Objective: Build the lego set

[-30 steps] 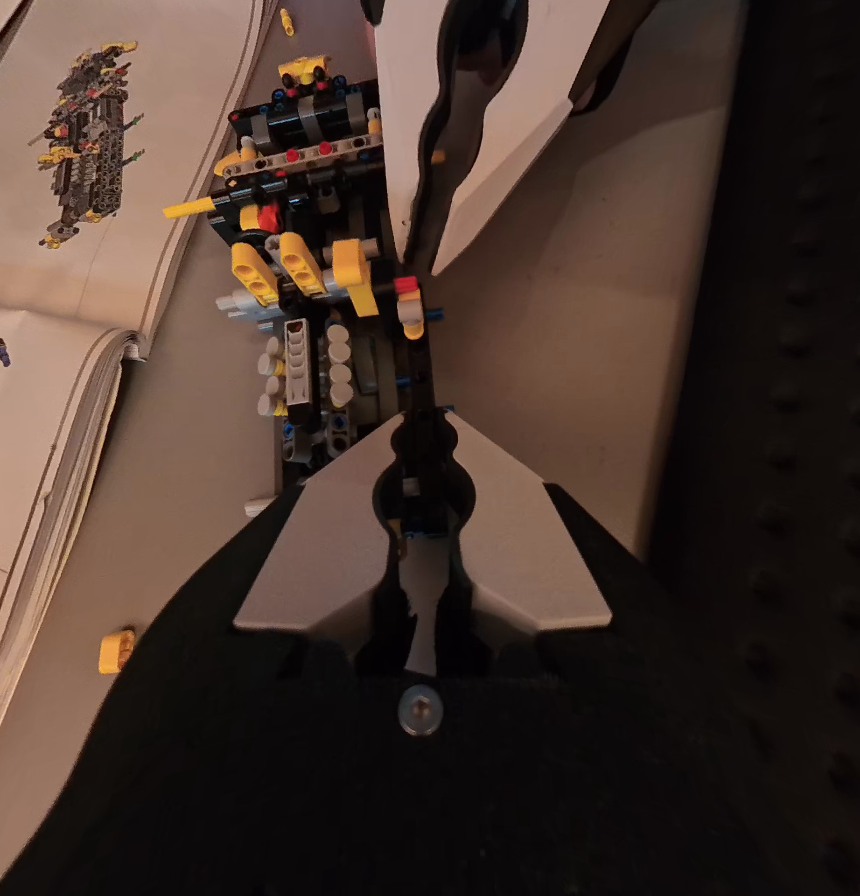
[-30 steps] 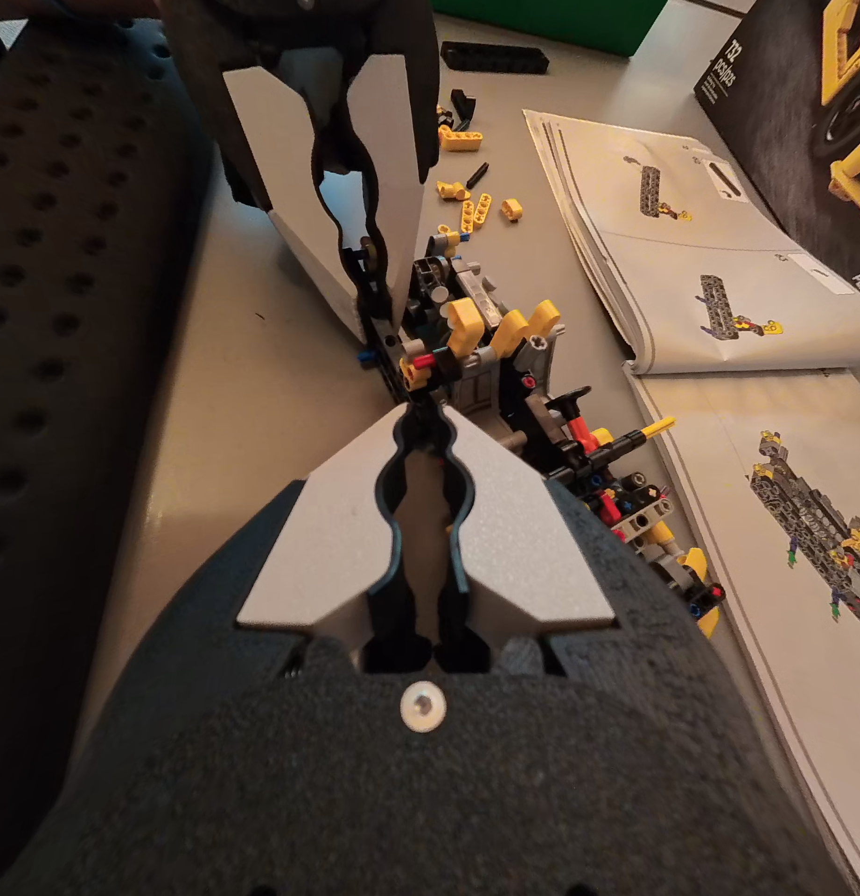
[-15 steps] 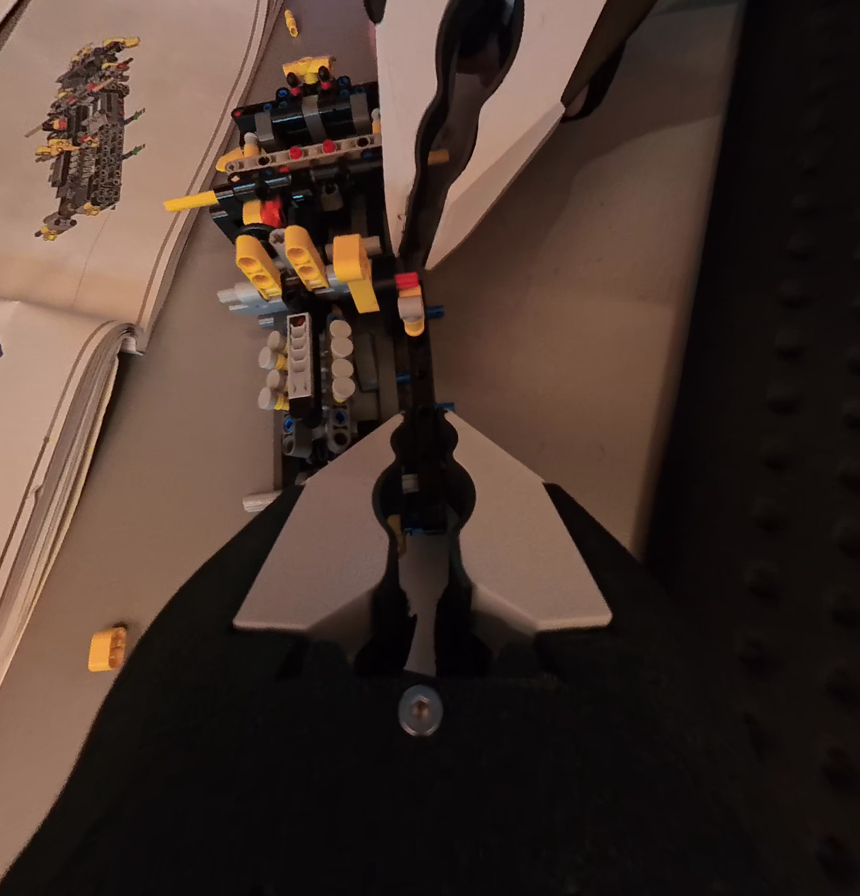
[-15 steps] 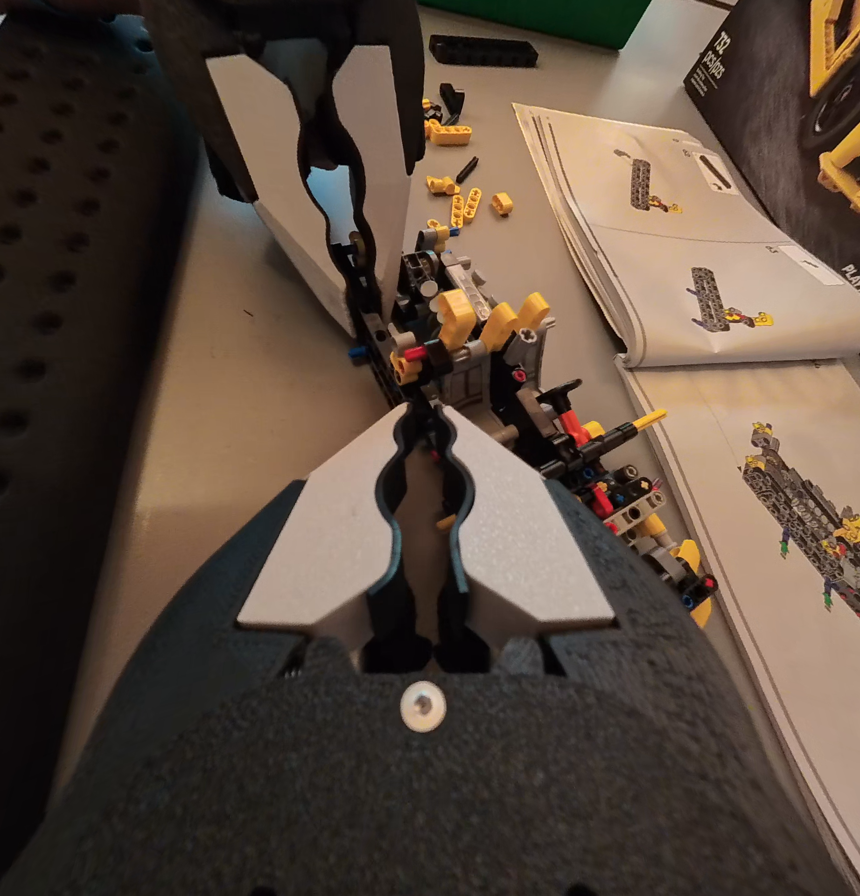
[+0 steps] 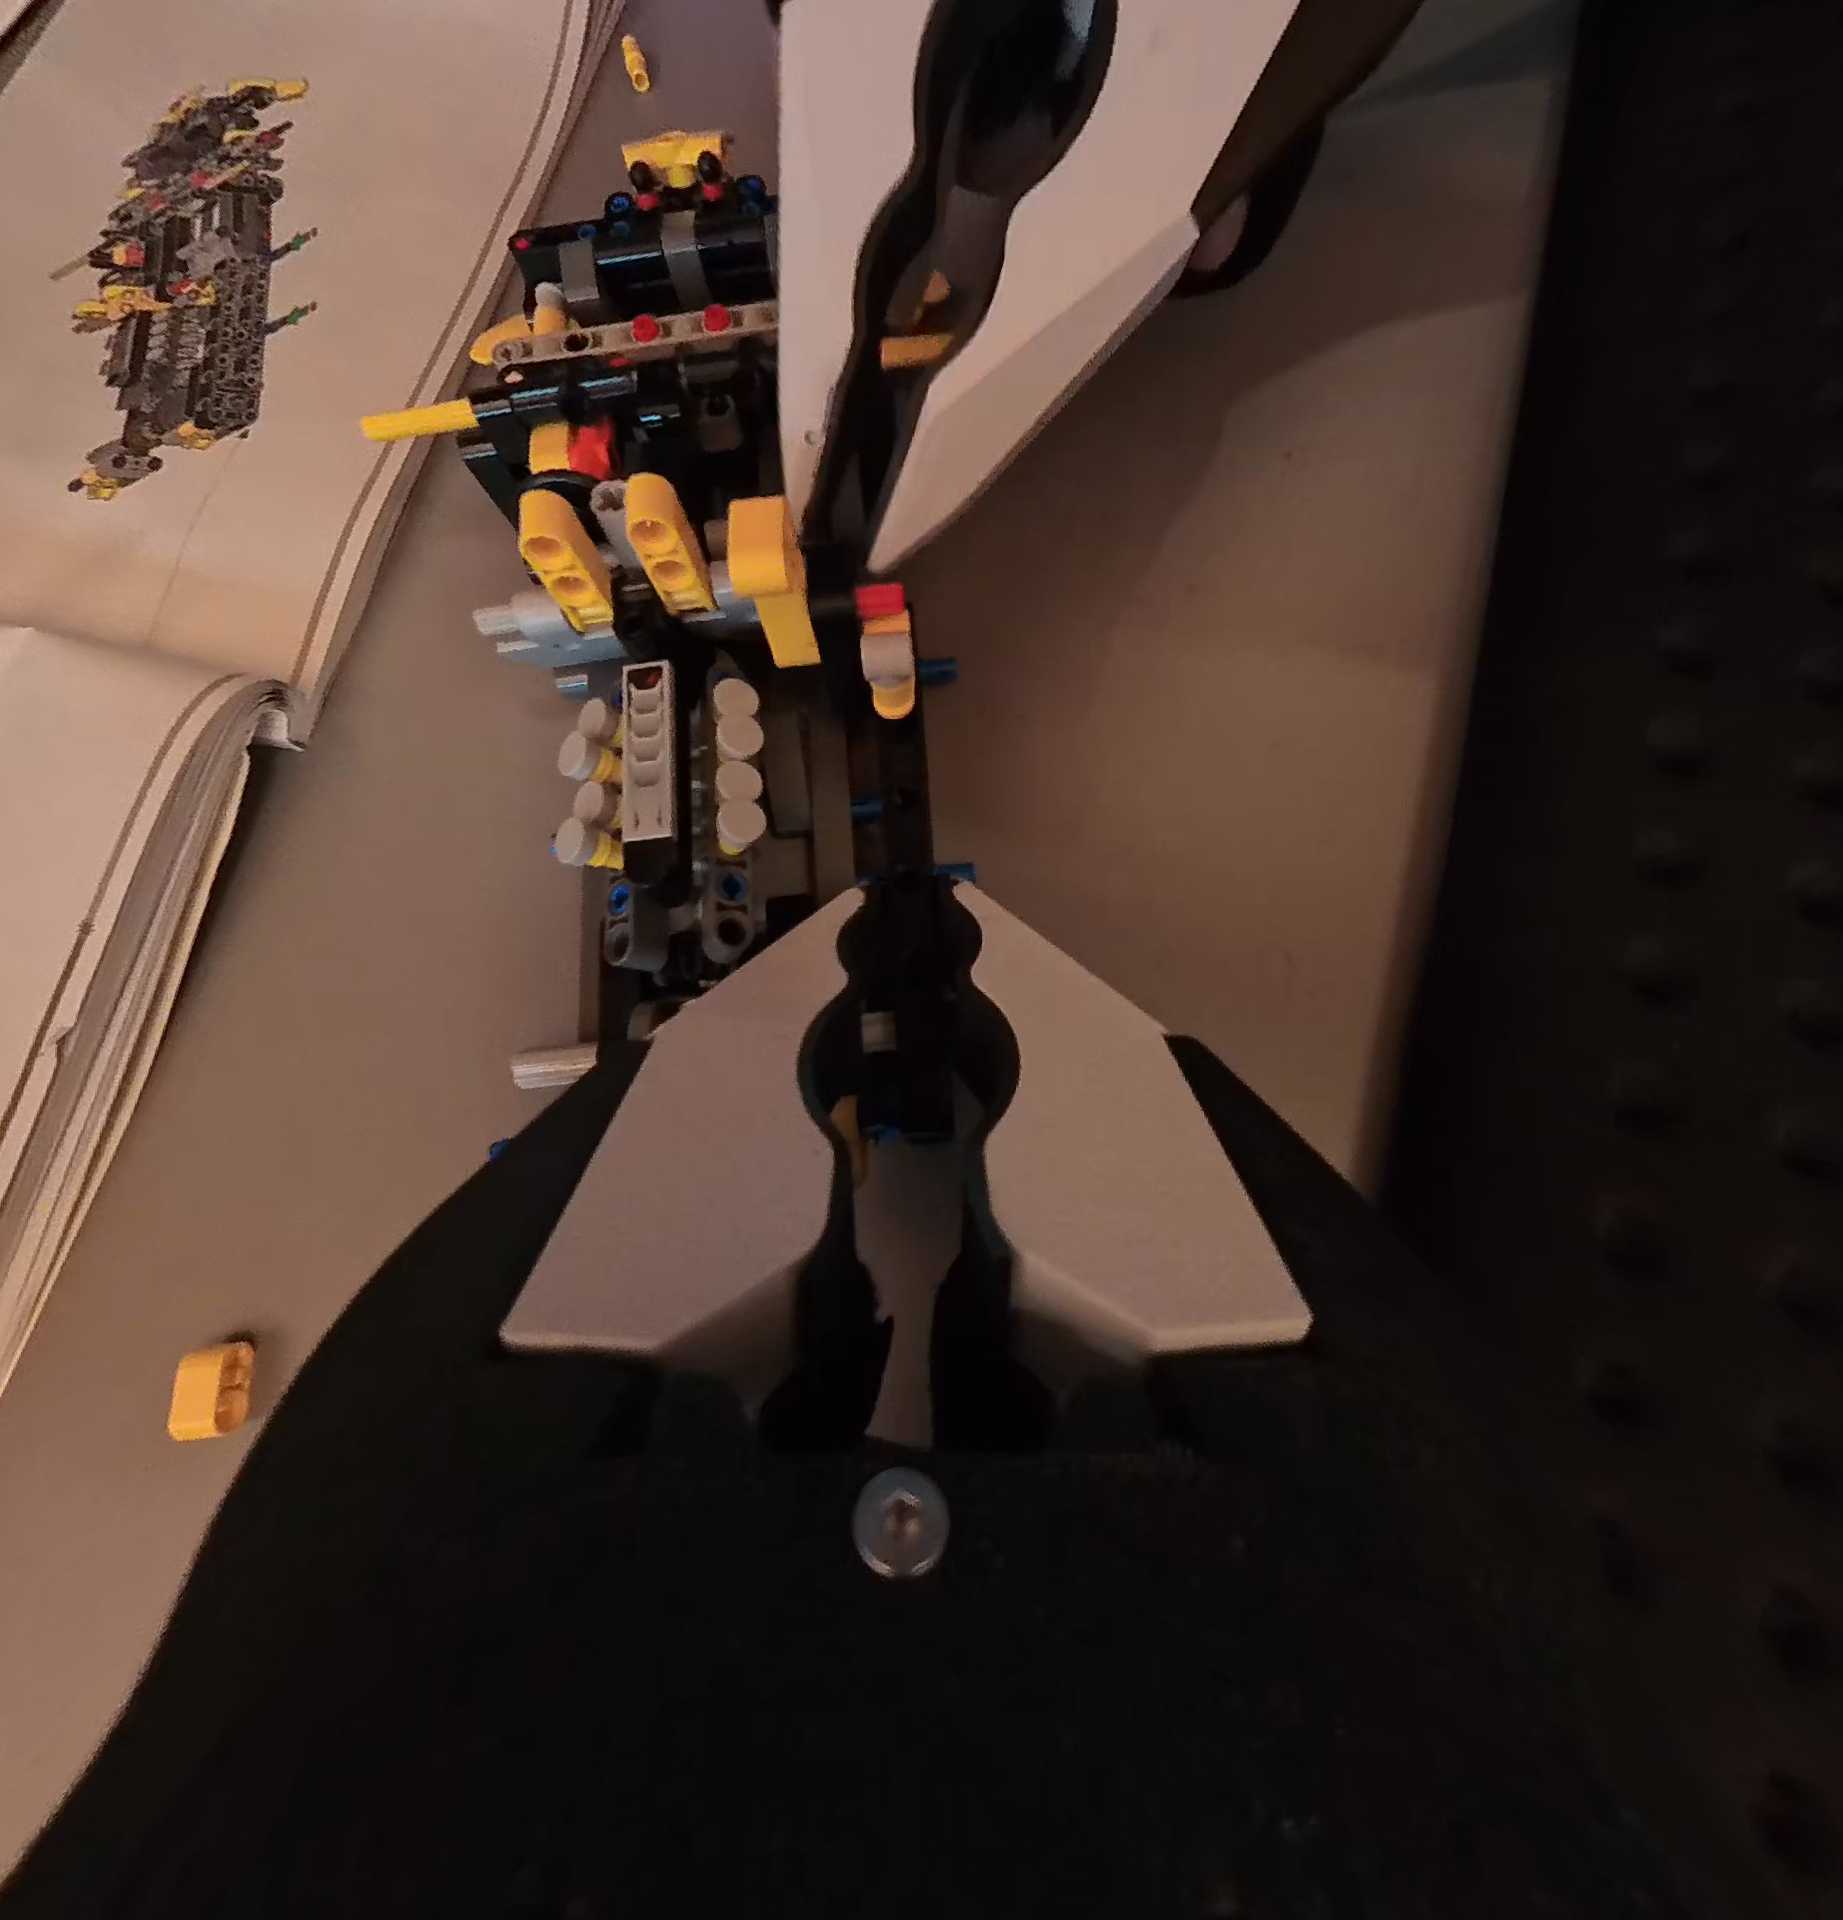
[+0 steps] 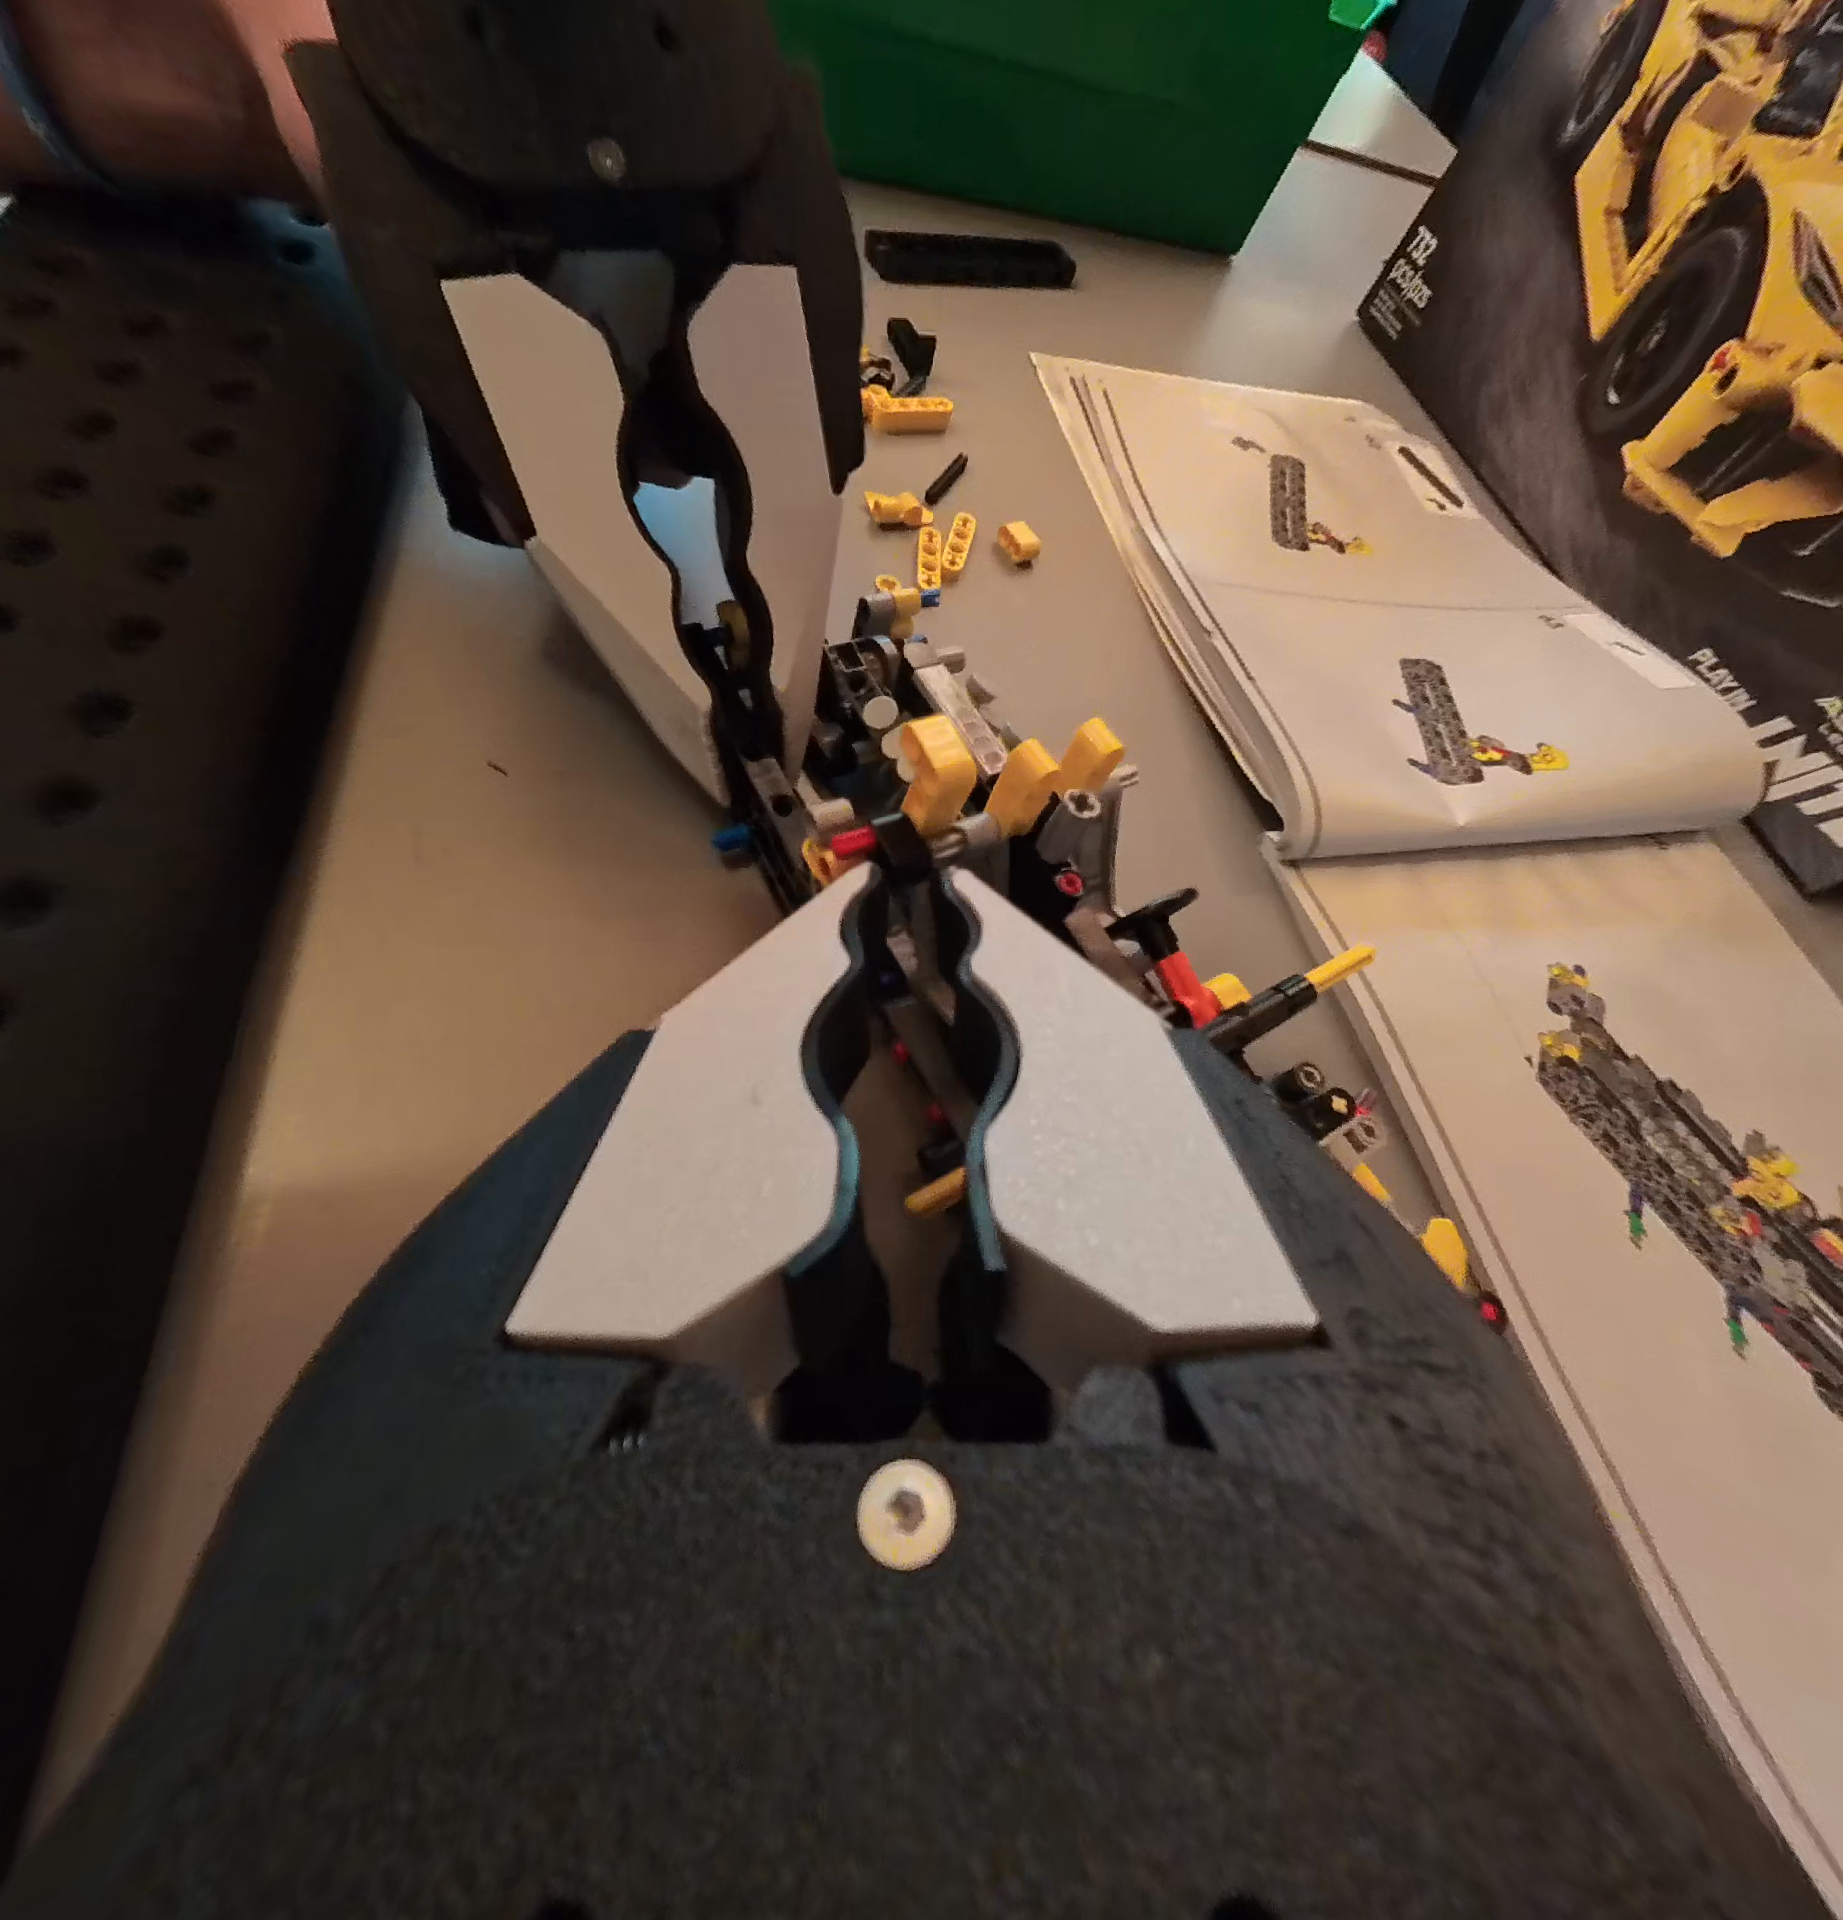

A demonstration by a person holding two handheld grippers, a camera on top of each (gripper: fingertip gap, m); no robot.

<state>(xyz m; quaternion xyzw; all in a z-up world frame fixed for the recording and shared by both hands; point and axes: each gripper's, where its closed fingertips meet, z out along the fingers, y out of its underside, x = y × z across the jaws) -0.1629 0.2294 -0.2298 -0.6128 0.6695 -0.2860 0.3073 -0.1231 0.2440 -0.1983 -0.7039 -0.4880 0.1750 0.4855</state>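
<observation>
Pinching the black side beam (image 5: 901, 790) of the part-built chassis (image 5: 678, 644) at opposite ends: left gripper (image 5: 904, 894) and right gripper (image 6: 901, 883), jaws nearly closed on it. Resting on the table (image 6: 501, 935) beside the open instruction booklet (image 6: 1644, 1039). Judged roughly mid-build: frame and engine block assembled, loose yellow pieces (image 6: 958, 540) unfitted, no bodywork or wheels.

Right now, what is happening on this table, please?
A person is building a lego model with two hand-held grippers. The left gripper and the right gripper face each other, each shut on the black beam along the model's side. Loose yellow parts, open instructions and the box lie nearby.
</observation>
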